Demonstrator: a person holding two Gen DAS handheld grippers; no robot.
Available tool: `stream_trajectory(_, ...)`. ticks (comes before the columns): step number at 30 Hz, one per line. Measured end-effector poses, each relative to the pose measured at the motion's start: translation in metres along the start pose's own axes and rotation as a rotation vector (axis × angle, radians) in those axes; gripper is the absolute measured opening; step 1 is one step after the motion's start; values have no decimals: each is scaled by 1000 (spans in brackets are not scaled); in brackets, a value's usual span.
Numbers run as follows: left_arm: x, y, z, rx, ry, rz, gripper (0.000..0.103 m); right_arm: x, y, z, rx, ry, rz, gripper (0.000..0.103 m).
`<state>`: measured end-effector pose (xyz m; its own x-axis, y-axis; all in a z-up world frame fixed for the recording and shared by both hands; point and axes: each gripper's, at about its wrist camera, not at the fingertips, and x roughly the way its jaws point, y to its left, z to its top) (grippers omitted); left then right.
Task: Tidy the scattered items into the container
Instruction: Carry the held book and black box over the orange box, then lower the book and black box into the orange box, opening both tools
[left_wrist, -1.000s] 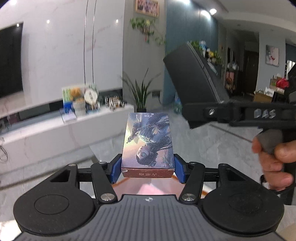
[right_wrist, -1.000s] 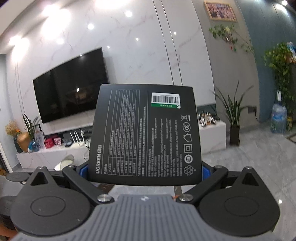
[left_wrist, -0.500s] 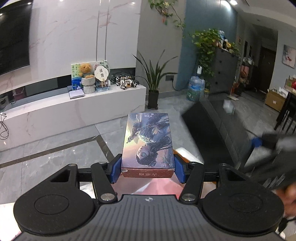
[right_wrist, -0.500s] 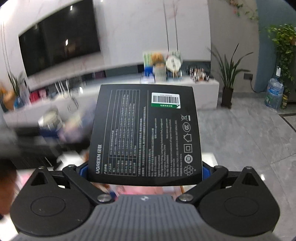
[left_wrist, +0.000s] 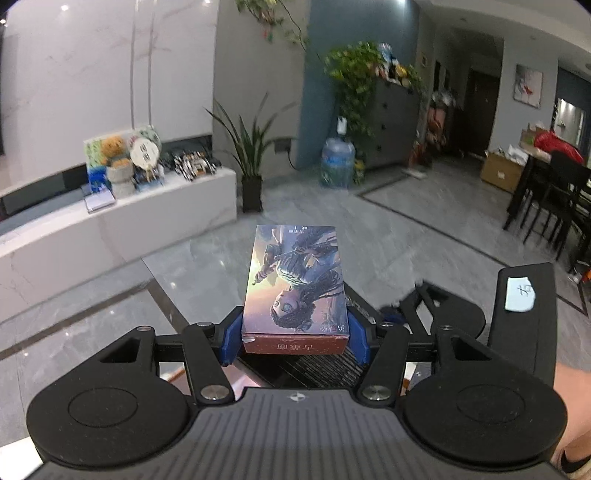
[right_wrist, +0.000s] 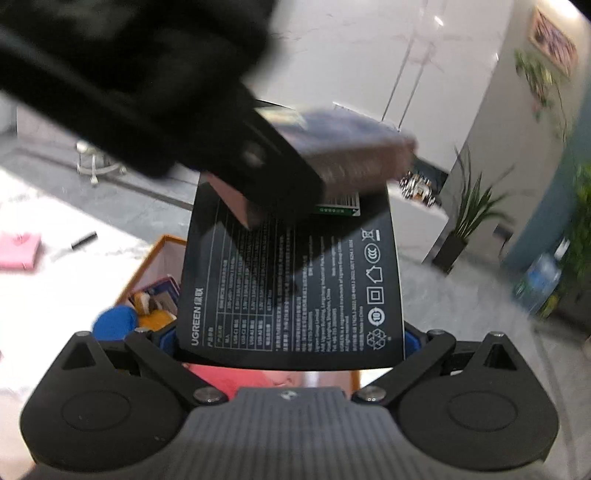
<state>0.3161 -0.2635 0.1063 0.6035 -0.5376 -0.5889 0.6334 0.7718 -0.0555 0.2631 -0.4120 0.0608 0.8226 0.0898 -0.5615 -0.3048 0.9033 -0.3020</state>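
Left gripper (left_wrist: 295, 334) clamps one illustrated card box (left_wrist: 295, 284) in the air; right gripper (right_wrist: 286, 341) clamps one black UGREEN box (right_wrist: 291, 291) over the orange-rimmed container (right_wrist: 162, 245). I count two boxes held, one pink pad (right_wrist: 18, 251) and one dark pen (right_wrist: 83, 240) on the white table (right_wrist: 74, 273).

Left gripper (left_wrist: 295, 334) pitched downward, its blue pads (left_wrist: 229, 338) pressed on both sides of a small illustrated box (left_wrist: 295, 291). Right gripper (right_wrist: 290, 341) also tilted down, jaws clamped on a flat black box (right_wrist: 291, 288), and sitting low to the left one's right side, partly beneath it. Bare forearm (left_wrist: 570, 398) visible at the right edge of the left wrist view.
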Motion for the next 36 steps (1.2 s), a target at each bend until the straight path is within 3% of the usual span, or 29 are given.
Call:
stream_trajectory(5,32,-1,-21,35,149,-11,66,-4,-3,-2,28,13,67,102)
stream_trajectory(8,45,4,-32,22,190,-2,66,0,-1,-6,22,59,94,102)
stream_trajectory(13,63,14,-46,-4,264,2,66,-18,0,-5,-10,-32,122,103)
stream_trajectory(22,61,22,-51,-23,278,26,66,-41,5,0,52,-91,221,103)
stream_trajectory(29,55,22,-40,-15,272,47,67,-61,-9,-2,75,-23,223,103)
stream_trajectory(30,54,23,-40,-19,270,57,68,-63,-10,-2,77,-16,218,103)
stream_trajectory(33,48,26,-38,-34,253,74,84,-66,-16,-2,104,4,192,103)
stream_trajectory(36,40,27,-33,-48,228,78,87,-72,-19,-4,124,18,167,103)
